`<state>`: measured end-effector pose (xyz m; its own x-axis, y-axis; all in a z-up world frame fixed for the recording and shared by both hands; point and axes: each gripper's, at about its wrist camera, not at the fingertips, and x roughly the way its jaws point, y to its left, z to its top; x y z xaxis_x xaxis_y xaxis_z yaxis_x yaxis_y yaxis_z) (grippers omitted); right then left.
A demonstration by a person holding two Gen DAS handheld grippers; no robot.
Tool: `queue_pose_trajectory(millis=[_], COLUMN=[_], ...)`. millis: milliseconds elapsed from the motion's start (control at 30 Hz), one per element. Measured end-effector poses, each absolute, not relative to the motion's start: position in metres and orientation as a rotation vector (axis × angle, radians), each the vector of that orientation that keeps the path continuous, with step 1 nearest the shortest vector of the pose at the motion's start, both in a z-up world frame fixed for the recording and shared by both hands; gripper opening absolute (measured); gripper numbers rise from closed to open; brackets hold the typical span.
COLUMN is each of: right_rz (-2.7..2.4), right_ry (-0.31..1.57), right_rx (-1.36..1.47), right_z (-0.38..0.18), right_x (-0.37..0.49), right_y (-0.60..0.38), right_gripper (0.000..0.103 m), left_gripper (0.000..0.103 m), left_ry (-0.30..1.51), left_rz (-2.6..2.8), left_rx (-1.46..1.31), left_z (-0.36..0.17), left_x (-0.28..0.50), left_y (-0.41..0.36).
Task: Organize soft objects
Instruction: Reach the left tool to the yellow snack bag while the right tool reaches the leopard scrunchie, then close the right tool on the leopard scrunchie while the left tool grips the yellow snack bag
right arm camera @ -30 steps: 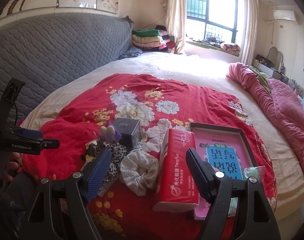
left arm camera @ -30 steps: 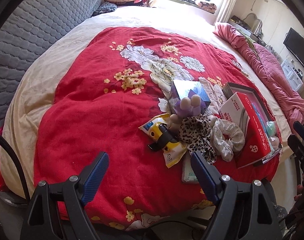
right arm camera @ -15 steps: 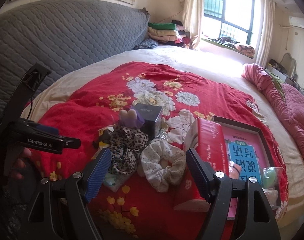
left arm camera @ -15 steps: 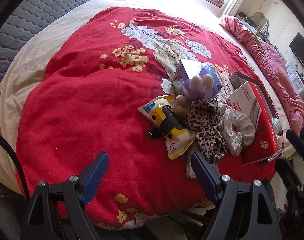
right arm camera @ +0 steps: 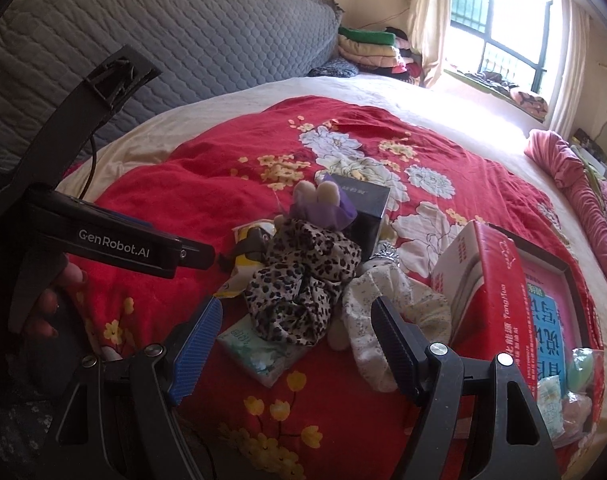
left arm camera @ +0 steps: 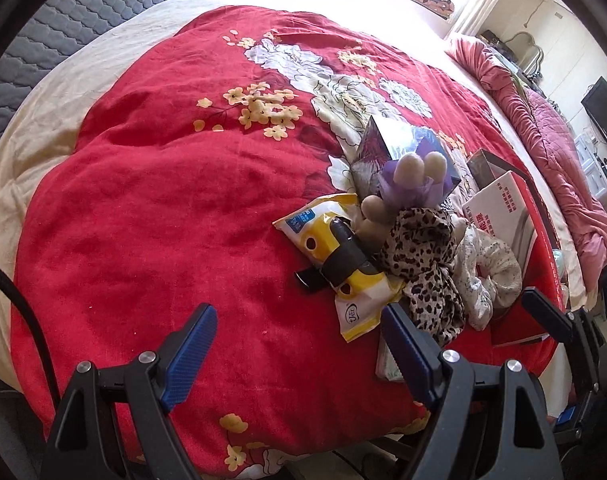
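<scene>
A pile lies near the front edge of a red flowered quilt (left arm camera: 163, 208). In it are a leopard-print scrunchie (left arm camera: 423, 256) (right arm camera: 299, 276), a white speckled scrunchie (left arm camera: 491, 272) (right arm camera: 387, 308), a small plush toy in purple (left arm camera: 411, 184) (right arm camera: 323, 204), a yellow packet (left arm camera: 335, 256) under a black clip, and a green tissue pack (right arm camera: 259, 356). My left gripper (left arm camera: 299, 344) hangs open over bare quilt, left of the pile. My right gripper (right arm camera: 295, 336) stands open just before the leopard scrunchie, nothing between its fingers.
A dark box (right arm camera: 363, 208) stands behind the plush toy. A red tissue box (right arm camera: 491, 296) leans on a shallow tray (right arm camera: 571, 276) holding a pink book. A pink blanket (left arm camera: 559, 160) lies at the right. A grey headboard (right arm camera: 183, 40) and folded clothes (right arm camera: 367, 48) are behind. A hand (right arm camera: 55, 300) holds the left gripper.
Both grippers have come down and closer to the pile; the objects look larger in both views. The right gripper swung left, from facing the red tissue box to facing the leopard scrunchie. Both stay open.
</scene>
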<state>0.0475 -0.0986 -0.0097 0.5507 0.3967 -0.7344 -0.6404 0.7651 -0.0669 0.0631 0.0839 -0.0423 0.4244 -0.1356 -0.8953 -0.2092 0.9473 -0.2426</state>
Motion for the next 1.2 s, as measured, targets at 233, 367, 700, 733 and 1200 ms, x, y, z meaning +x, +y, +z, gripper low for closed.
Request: queue_pose_trajectory(millis=[233,367,700,733,1200], right_rz=[0.625,0.616,0.606,0.611,0.650], right_ry=[0.734,0.716,0.704,0.707,0.745], right_rx=[-0.454,-0.501,-0.546,-0.542,-0.366], right_z=[-0.037,-0.046,-0.059,-0.060,-0.046], right_x=[0.056,0.059,0.076,0.078,0.099], right_y=[-0.079,-0.072,-0.067,-0.067,-0.095], right_gripper=[0.078,0.078,0.076,0.072,0.018], left_gripper=[0.083,0.083,0.077,0.076,0.063], left_ry=[1.157,1.156,1.150,1.149,1.163], left_rz=[0.041,0.025,-0.021,-0.027,-0.047], left_rx=[-0.402,-0.447,-0.533,-0.548,-0.629], left_z=[-0.059,-0.067,-0.081,-0.082,-0.101], left_x=[0.078,0.087,0.105,0.106,0.124], left_y=[0.091,0.093,0.094,0.095,0.088])
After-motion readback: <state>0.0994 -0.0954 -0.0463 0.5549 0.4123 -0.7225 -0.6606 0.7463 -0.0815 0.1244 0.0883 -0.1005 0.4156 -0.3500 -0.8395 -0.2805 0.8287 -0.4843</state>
